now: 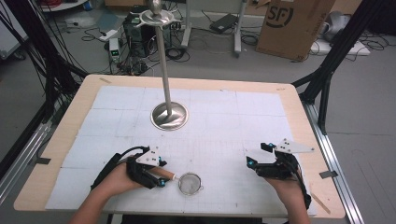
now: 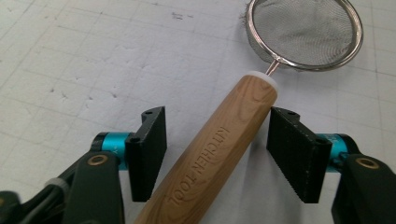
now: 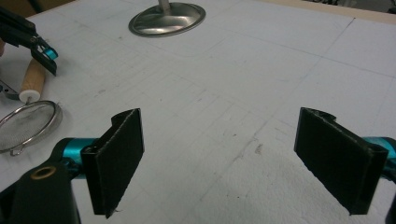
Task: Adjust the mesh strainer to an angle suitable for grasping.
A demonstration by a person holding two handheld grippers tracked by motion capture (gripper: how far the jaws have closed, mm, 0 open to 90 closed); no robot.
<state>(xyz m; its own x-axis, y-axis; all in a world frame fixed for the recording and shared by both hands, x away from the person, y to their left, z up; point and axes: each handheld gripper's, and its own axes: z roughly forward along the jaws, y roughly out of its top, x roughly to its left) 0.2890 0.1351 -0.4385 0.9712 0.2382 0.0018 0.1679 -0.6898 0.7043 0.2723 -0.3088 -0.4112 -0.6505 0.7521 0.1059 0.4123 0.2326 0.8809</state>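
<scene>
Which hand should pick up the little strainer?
Left. The left gripper already has its open jaws on either side of the strainer's wooden handle. The right gripper is open over bare table, farther away.

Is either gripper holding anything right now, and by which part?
Nothing is clamped. The left gripper is open around the strainer's wooden handle; the right gripper is open.

Wood table [image 1: 65, 135] w/ white mat [image 1: 224, 121], stand base [image 1: 169, 116], strainer [image 1: 190, 183].
</scene>
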